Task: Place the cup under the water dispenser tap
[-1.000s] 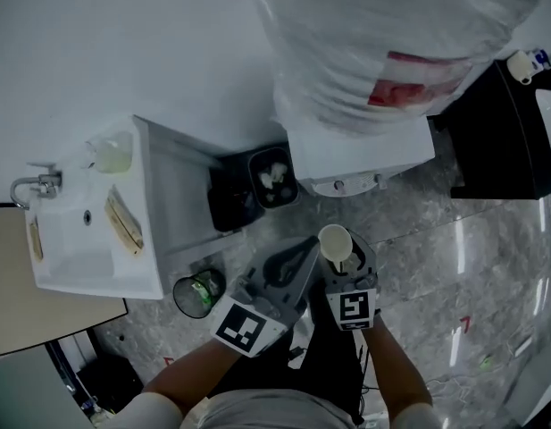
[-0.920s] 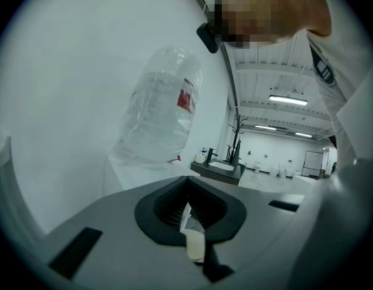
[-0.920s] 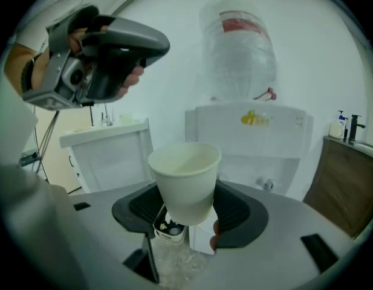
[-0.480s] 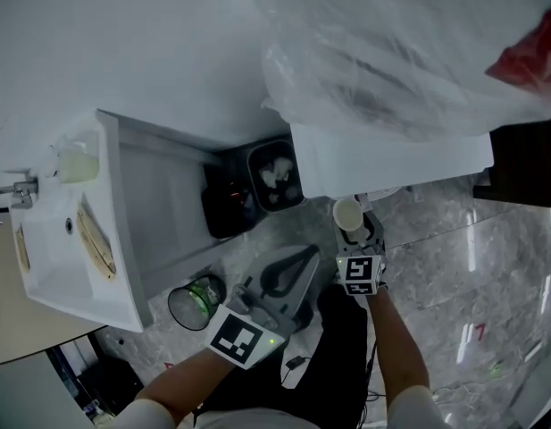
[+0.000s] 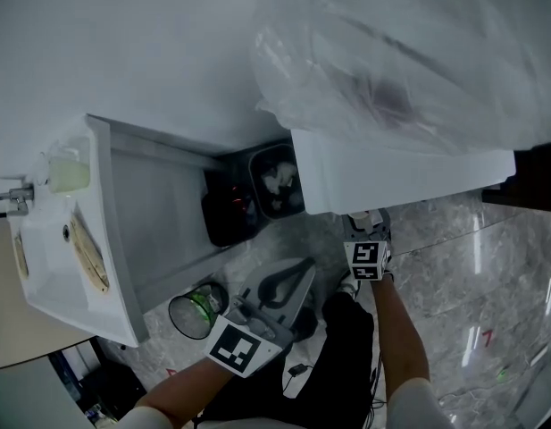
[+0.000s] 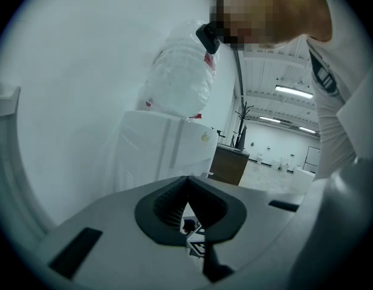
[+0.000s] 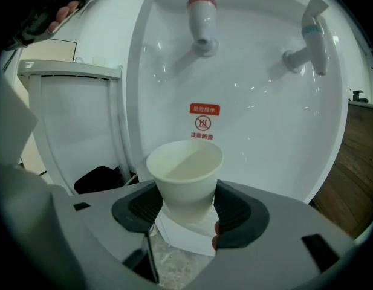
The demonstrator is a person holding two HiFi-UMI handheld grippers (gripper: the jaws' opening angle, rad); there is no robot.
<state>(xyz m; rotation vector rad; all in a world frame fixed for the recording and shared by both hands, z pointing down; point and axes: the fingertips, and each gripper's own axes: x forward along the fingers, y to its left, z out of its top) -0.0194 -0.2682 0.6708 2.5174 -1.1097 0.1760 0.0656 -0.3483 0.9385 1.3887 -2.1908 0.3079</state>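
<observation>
A white paper cup (image 7: pixel 185 177) stands upright between the dark pads of my right gripper (image 7: pixel 187 209), which is shut on its lower half. It is in front of the water dispenser's white recess (image 7: pixel 234 89), lower than the red tap (image 7: pixel 201 16) and left of the blue tap (image 7: pixel 313 41). In the head view my right gripper (image 5: pixel 366 229) reaches under the dispenser's front (image 5: pixel 400 172), which hides the cup. My left gripper (image 5: pixel 304 268) hangs lower left, shut and empty; in its own view the left gripper (image 6: pixel 187 181) shows pads meeting at the tip.
A plastic-wrapped water bottle (image 5: pixel 409 52) tops the dispenser. Two black bins (image 5: pixel 273 179) sit between it and a white sink cabinet (image 5: pixel 123 231) on the left. A clear round container (image 5: pixel 195 309) stands on the marble floor (image 5: pixel 471 275). A dark cabinet (image 5: pixel 538 175) is at right.
Both grippers have sunk. The right one carried the cup forward under the dispenser's front, so the cup has left the head view.
</observation>
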